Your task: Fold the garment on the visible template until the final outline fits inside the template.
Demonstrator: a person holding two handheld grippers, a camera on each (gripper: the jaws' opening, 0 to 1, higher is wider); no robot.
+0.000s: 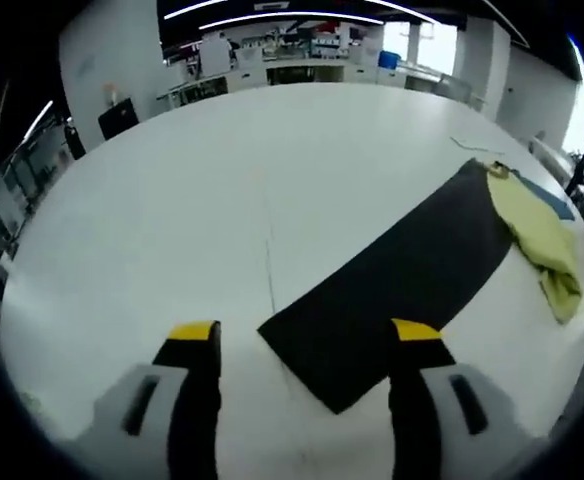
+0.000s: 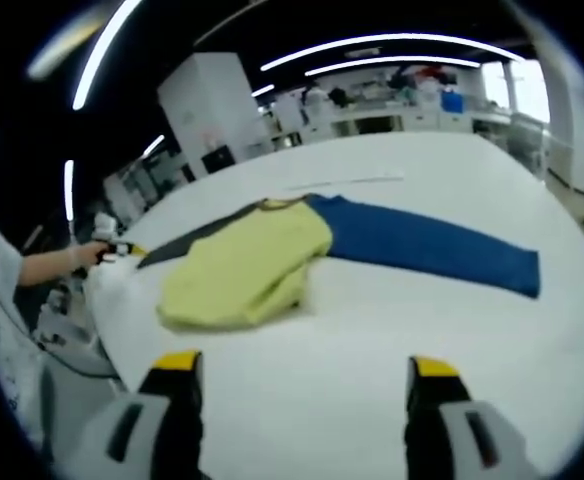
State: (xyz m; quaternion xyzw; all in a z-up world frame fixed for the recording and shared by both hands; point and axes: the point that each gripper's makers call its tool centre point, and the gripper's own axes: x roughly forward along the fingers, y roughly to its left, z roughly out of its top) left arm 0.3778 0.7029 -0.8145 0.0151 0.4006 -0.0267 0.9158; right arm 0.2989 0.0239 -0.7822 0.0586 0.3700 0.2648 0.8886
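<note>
Both hands free, garment bunched, folding yet to start.

My left gripper (image 1: 304,345) and right gripper (image 2: 302,378) hang above the white counter (image 1: 202,210), jaws apart, holding nothing. The yellow garment (image 2: 247,268) lies crumpled toward one counter edge, overlapping a dark template (image 1: 397,275) and a blue strip (image 2: 427,245). Next, I judge, I must reach and grasp it. Its sleeves and hem are hard to make out.
</note>
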